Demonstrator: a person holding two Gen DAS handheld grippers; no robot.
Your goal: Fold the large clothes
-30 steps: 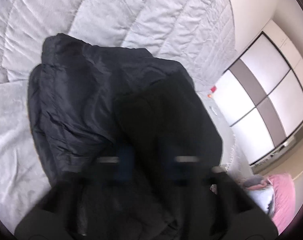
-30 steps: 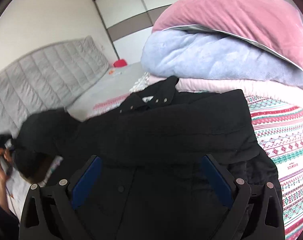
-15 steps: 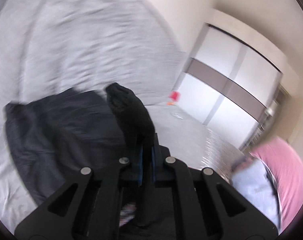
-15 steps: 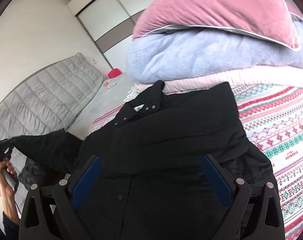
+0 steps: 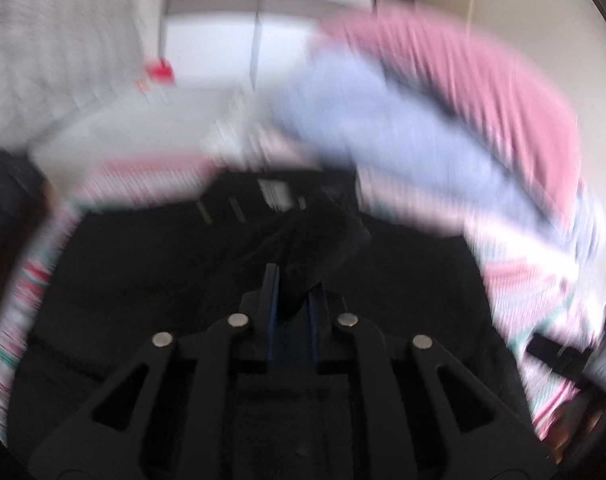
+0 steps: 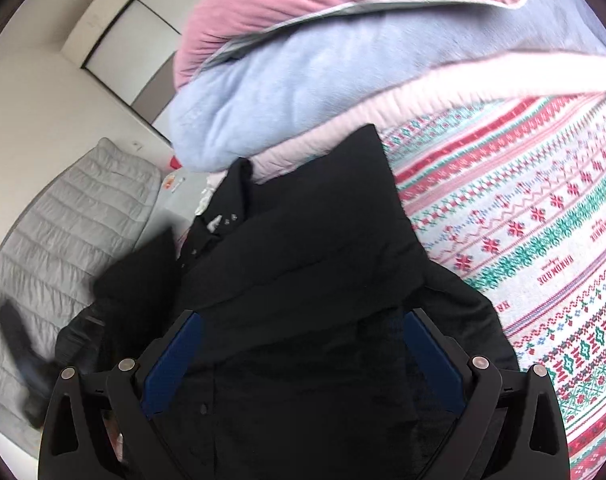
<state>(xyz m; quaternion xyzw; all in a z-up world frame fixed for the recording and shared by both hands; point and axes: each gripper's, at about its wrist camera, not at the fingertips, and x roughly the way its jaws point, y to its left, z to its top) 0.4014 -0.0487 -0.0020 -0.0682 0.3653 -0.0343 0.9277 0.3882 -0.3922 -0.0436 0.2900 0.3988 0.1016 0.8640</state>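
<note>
While the left gripper [image 5: 291, 280] was out over the grey quilted side a second ago, it has now swung across and hangs above the body of the black coat [image 6: 303, 280], carrying the sleeve cuff [image 5: 323, 236] with it. Its jaws are starting to part, with that dark wad of fabric between the blue pads [image 5: 271, 312] and, as far as the blur lets me judge, not yet let go. To my eye that means the sleeve fold is nearly laid. The right gripper [image 6: 299, 360] hovers spread wide over the coat's front, grasping nothing.

The coat lies on the bed, matte and thick, with soft puffy folds and a collar [image 6: 239, 184] at its far end. Beneath it is a knitted-pattern blanket [image 6: 543, 240] in red, green and white bands. Beyond, a plush blue duvet [image 6: 303, 92] and a velvety pink pillow [image 6: 303, 0] are stacked, rounded and bulky.
</note>
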